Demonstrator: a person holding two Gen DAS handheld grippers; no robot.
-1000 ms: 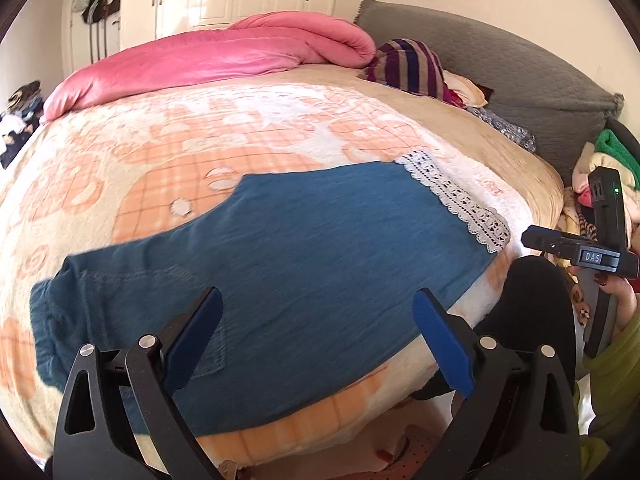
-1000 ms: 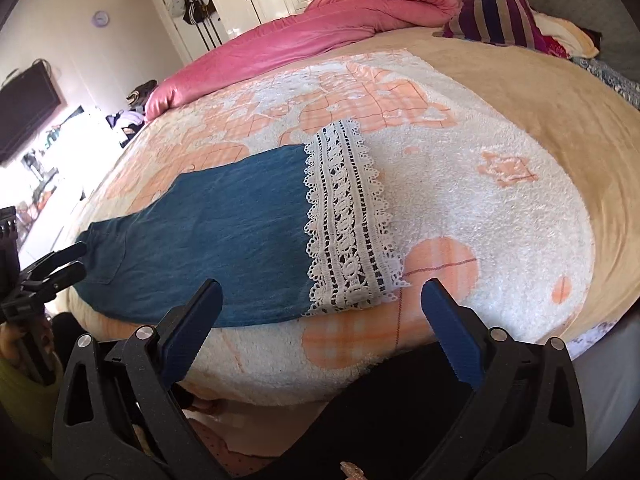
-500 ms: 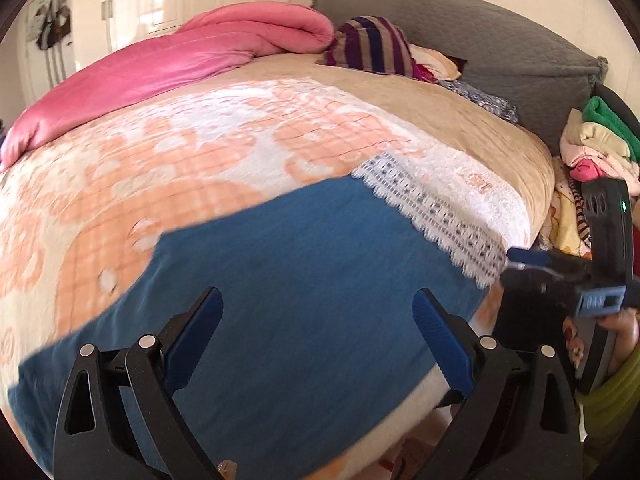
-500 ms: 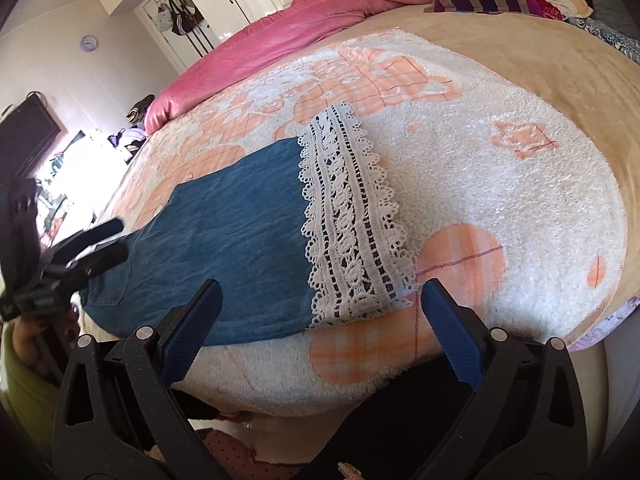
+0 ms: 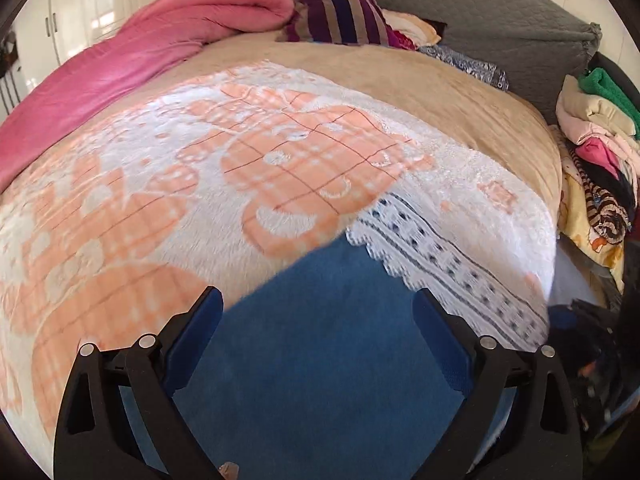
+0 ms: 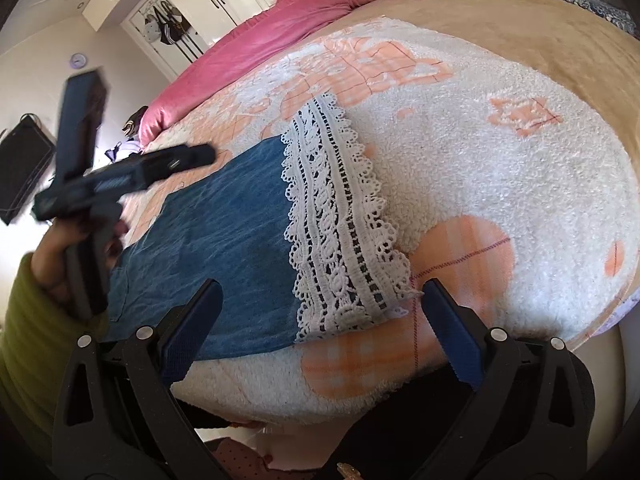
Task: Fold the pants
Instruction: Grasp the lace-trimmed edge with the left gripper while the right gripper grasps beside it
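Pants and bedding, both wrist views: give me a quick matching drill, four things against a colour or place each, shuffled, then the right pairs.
Things:
1. pants
2. lace hem
3. quilt
4. folded clothes

Descriptions:
A. pink, bunched along the far side of the bed
B. white, at the leg end of the denim
C. stacked off the bed's edge by the grey headboard
D. blue, lying flat on the orange-and-white blanket

Pairs: 1-D, 2-B, 3-A, 4-C

The left tongs and right tongs are both open, holding nothing.
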